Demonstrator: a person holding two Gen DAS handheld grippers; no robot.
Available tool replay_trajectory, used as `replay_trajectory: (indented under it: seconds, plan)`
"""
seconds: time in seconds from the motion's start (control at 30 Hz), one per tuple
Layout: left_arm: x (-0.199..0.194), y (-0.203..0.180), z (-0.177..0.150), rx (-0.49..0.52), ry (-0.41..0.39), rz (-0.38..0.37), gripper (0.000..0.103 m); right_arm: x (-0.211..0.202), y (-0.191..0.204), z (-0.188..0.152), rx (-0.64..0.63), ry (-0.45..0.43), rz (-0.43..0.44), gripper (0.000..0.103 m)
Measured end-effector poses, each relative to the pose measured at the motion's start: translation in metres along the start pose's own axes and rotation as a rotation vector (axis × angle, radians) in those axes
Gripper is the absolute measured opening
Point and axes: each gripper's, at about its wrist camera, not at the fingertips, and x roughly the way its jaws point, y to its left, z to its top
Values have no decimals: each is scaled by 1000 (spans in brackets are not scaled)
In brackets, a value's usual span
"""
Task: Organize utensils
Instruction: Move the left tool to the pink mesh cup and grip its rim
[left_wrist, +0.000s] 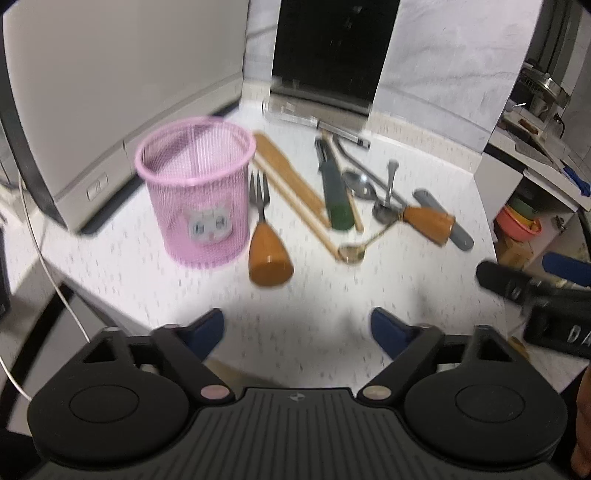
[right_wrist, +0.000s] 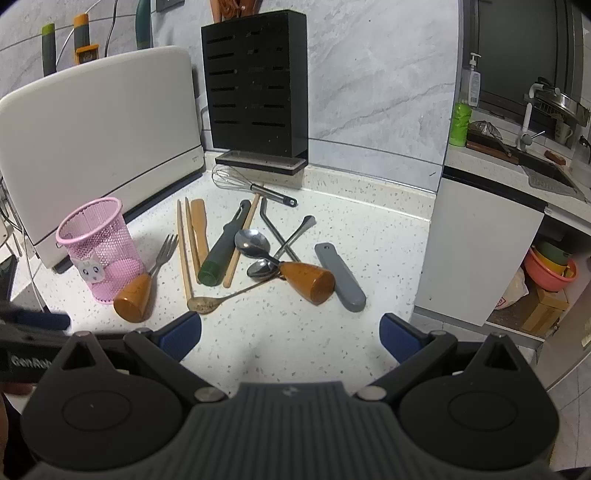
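Both grippers are hovering empty over the near edge of the white speckled countertop (right_wrist: 332, 206), and we are noting each in turn. Our left gripper (left_wrist: 297, 330) is standing with its blue-padded jaws spread wide, released, nothing between them and nothing touched. Our right gripper (right_wrist: 290, 332) is likewise spread wide and clasping nothing.

The utensils are lying loose in a fan across the middle of the countertop, so we are judging that sorting has not yet begun. The pink mesh cup with a cat sticker (right_wrist: 98, 251) is standing upright and apparently empty toward the left edge, beside the white appliance (right_wrist: 99, 133); we are reading it as the likely destination. The fork with a bulbous wooden handle (right_wrist: 142, 278) is lying just beside the cup, handle toward us, which makes it the easiest first pick for the left gripper.

Further right, the pale wooden chopsticks (right_wrist: 184, 243), the wooden spatula (right_wrist: 200, 229) and the dark green-handled tool (right_wrist: 221, 251) are lying roughly parallel. The steel spoons (right_wrist: 255, 242), a second wooden-handled utensil (right_wrist: 308, 282) and a brass-coloured spoon (right_wrist: 205, 303) are crossing one another, so we are expecting them to need untangling. The flat grey handle (right_wrist: 340, 277) is lying nearest the right edge, and the wire whisk (right_wrist: 236, 181) is resting at the back before the black slotted knife block (right_wrist: 255, 85).
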Motion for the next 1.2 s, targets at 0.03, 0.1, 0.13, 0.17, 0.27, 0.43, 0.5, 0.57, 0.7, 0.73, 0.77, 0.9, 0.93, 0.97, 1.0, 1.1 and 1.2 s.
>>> replay_trajectory:
  seconds: [0.03,0.1,0.13,0.17,0.27,0.43,0.5,0.57,0.7,0.73,0.77,0.9,0.93,0.97,1.0,1.1,1.2]
  plan:
    - [1,3,0,-16,22,-18,81,-1,-1,1,6,-6,1,100]
    - [1,7,1,-26,40,-42,76,-3,-5,3,15,-13,6,100]
    - [-2,9,1,-23,30,-46,76,-4,-7,4,19,-17,10,100]
    - [-6,10,1,-29,13,-46,76,-5,-8,6,21,-20,13,100]
    - [-16,16,6,-41,-14,-58,75,-9,-11,9,13,-32,29,100]
    - [-39,30,25,-71,-89,-23,65,-12,-13,20,-54,-54,42,100]
    - [-45,36,35,-51,-84,-21,61,-13,-16,25,-68,-68,48,100]
    - [-51,44,46,-40,-84,11,61,-14,-20,29,-83,-103,79,100]
    - [-50,61,66,-36,-69,49,61,-11,-18,41,-167,-132,121,100]
    - [-48,65,72,-38,-62,47,61,-10,-17,45,-184,-136,137,100]
    - [-47,67,77,-35,-58,47,61,-10,-17,48,-200,-143,157,100]
    - [-43,69,93,-22,-48,48,60,-6,-13,67,-234,-186,175,100]
    - [-40,71,98,-26,-37,46,59,-5,-15,73,-232,-196,189,100]
    - [-37,73,101,-33,-25,48,58,-4,-16,79,-226,-197,206,100]
    - [-34,74,104,-35,-17,50,54,-1,-18,86,-214,-189,223,100]
    - [-26,79,109,-40,-3,63,51,10,-26,102,-147,-177,259,100]
    - [-18,82,112,-44,13,80,49,24,-28,112,-131,-159,274,100]
